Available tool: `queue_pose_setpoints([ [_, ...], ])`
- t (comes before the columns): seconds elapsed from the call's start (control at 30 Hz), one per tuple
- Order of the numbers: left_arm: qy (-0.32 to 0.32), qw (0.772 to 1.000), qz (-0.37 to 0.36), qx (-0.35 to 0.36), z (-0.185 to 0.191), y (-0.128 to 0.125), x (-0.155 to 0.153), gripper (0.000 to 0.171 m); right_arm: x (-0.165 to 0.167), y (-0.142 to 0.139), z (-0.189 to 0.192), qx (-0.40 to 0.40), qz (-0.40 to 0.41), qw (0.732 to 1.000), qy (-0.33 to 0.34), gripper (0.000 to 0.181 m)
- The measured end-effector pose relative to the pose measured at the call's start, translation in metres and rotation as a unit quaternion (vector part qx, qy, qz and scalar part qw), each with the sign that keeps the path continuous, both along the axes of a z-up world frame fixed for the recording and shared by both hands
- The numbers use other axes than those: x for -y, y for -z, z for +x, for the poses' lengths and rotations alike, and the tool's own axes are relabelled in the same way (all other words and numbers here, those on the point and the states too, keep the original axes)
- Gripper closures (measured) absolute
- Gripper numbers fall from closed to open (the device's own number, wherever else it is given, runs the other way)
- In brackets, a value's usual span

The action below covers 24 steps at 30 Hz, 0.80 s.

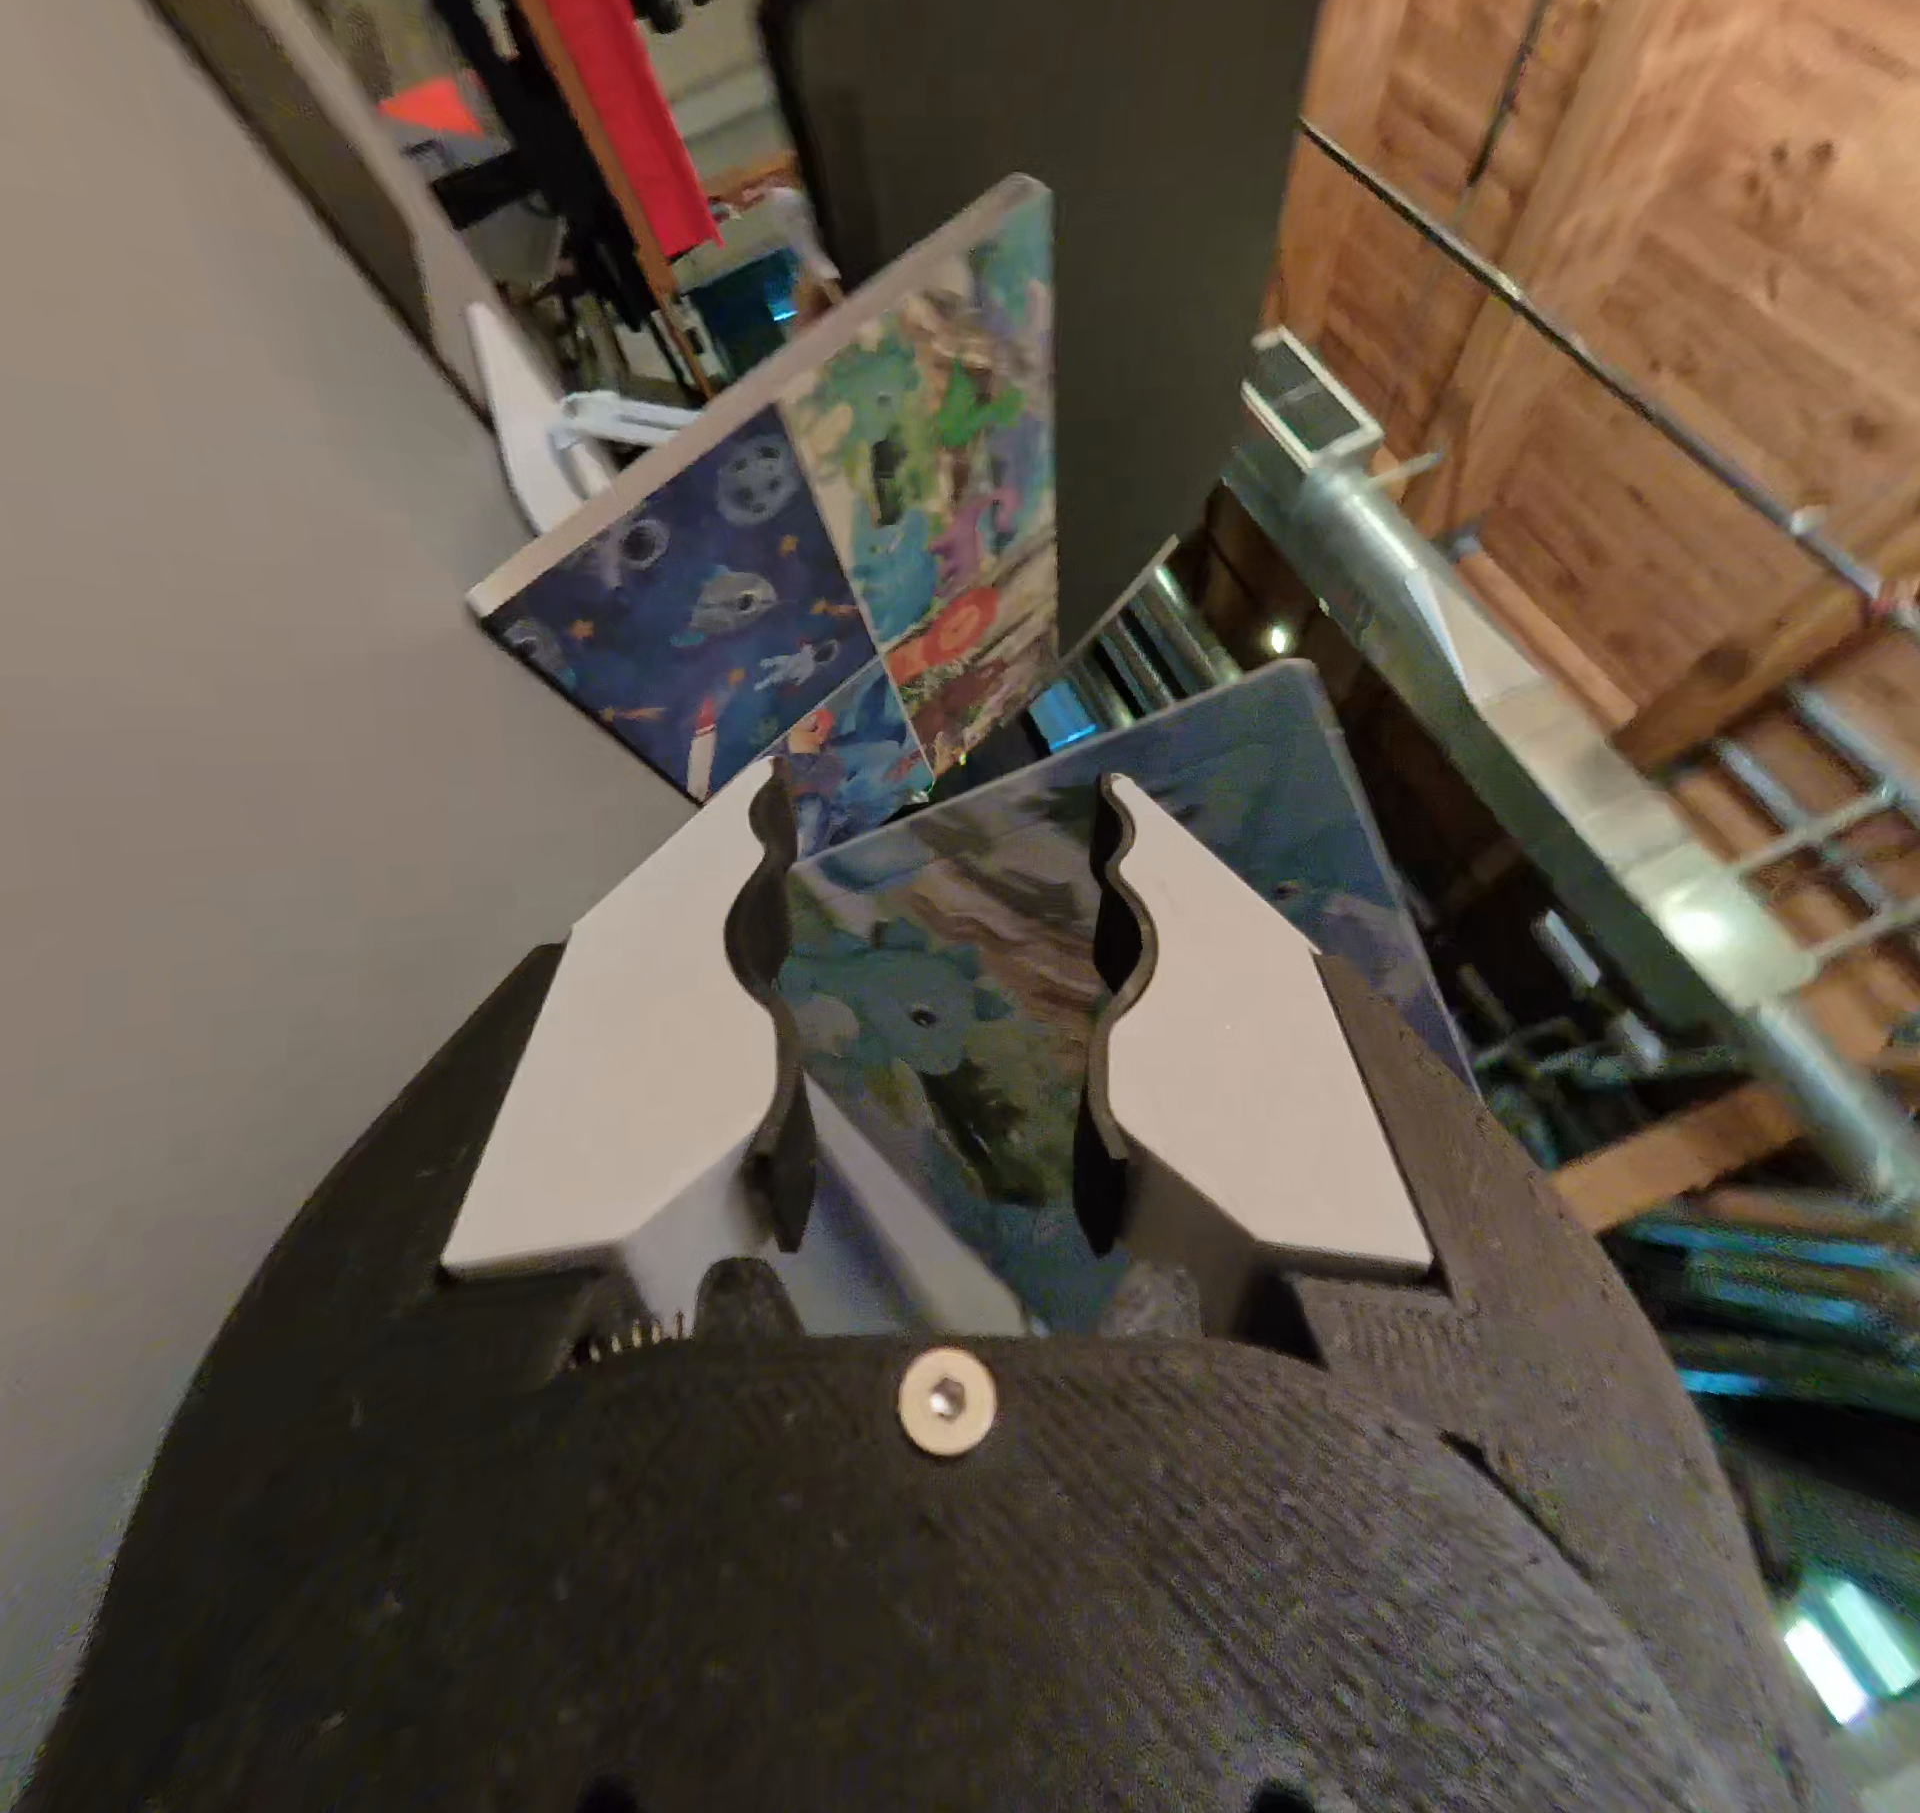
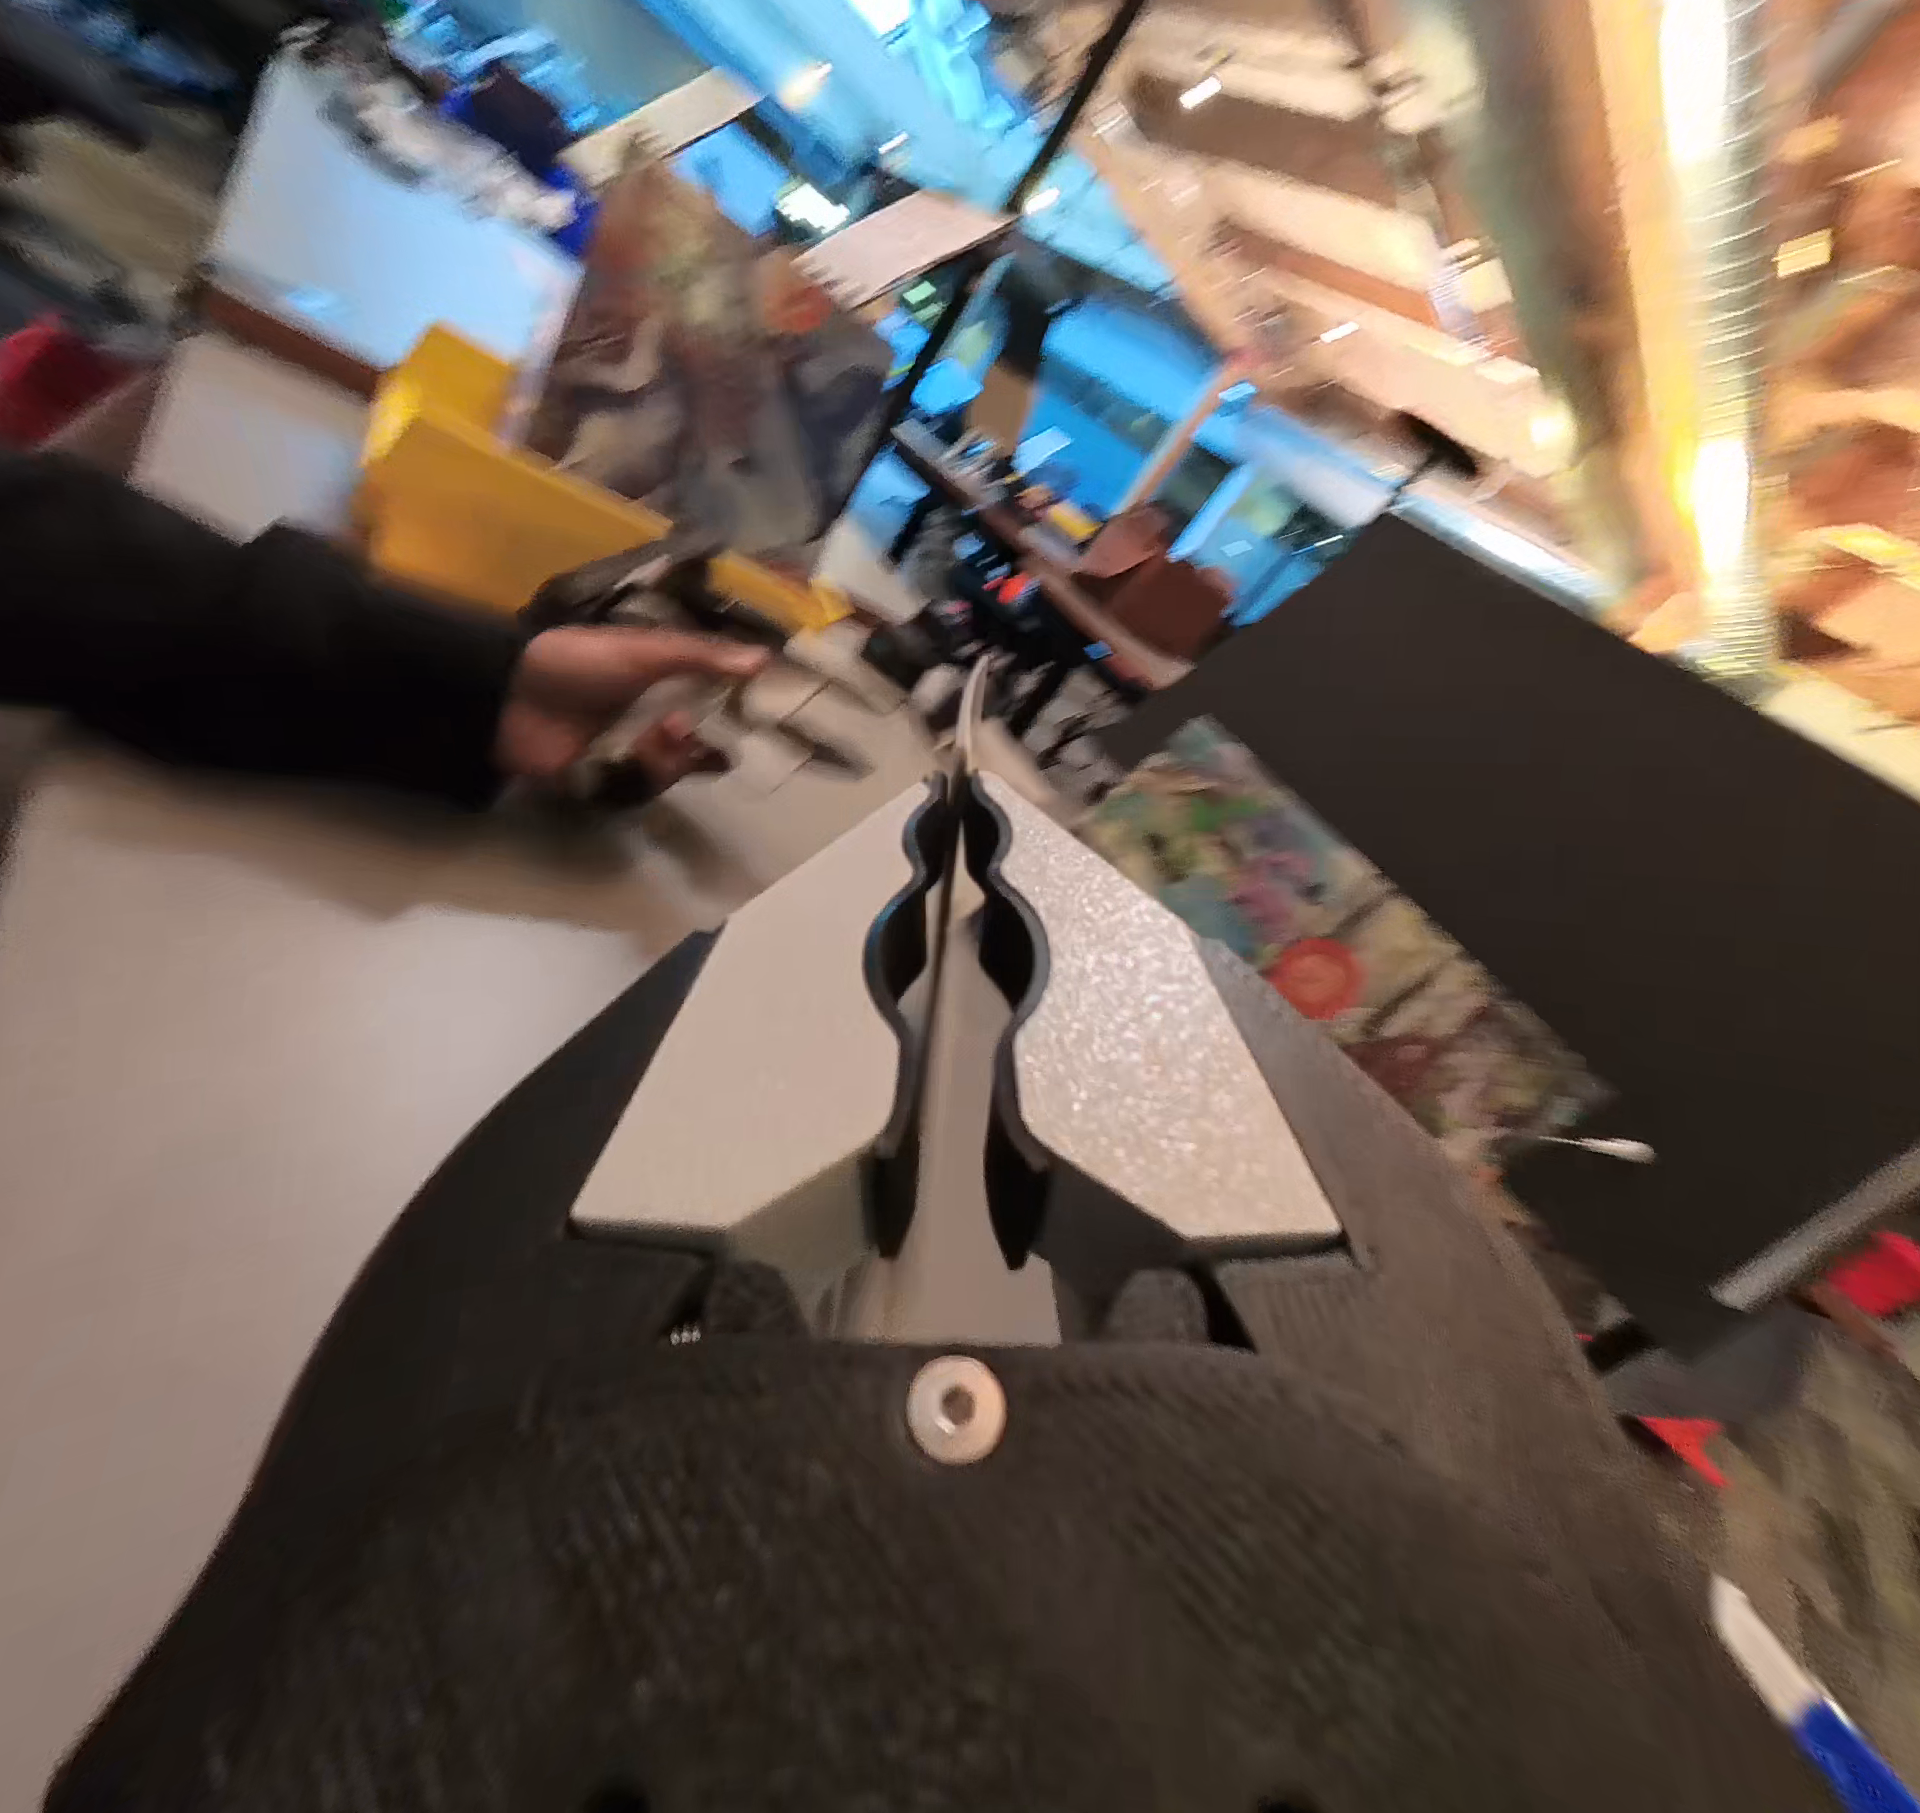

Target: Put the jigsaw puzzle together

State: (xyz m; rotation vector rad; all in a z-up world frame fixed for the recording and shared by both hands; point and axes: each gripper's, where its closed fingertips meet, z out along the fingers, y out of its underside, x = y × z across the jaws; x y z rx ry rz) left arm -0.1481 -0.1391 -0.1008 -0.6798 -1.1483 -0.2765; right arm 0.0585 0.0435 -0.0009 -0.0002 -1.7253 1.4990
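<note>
My left gripper (image 1: pixel 940 818) has its jaws partly apart with a dinosaur-picture panel (image 1: pixel 935 1015) slanting between them and passing behind the right finger; the panel is lifted clear of the table. A larger picture board (image 1: pixel 810 537) with space and dinosaur scenes stands tilted just beyond it, its far-left edge held by the other gripper's white finger (image 1: pixel 520 433). In the blurred right wrist view, my right gripper (image 2: pixel 956 797) is shut on that board's thin edge (image 2: pixel 971 714); the board's colourful face (image 2: pixel 1299 942) runs off to the right. A hand (image 2: pixel 613 693) holds the left gripper there.
A grey table (image 1: pixel 208 724) fills the left side, and it also shows in the right wrist view (image 2: pixel 260 984). A black mat (image 2: pixel 1558 776) lies at the right. A yellow bin (image 2: pixel 468 485) stands beyond the table. Wooden beams and metal pipes (image 1: pixel 1558 724) show at the right.
</note>
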Motion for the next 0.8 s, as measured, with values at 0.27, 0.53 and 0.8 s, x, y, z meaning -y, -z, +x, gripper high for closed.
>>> queue_pose_setpoints([
  [0.27, 0.0, 0.955, -0.235, -0.182, 0.075, -0.037, -0.031, 0.111, 0.03, 0.085, 0.027, 0.142, 0.132, 0.979, -0.059, 0.176],
  [0.53, 0.047, 0.885, -0.339, -0.316, 0.157, -0.052, -0.079, 0.113, 0.018, 0.07, 0.001, 0.308, -0.019, 0.946, -0.099, 0.174],
  [0.8, 0.081, 0.833, -0.408, -0.365, 0.186, -0.047, -0.118, 0.116, 0.004, 0.048, -0.01, 0.291, -0.051, 0.952, -0.08, 0.174],
])
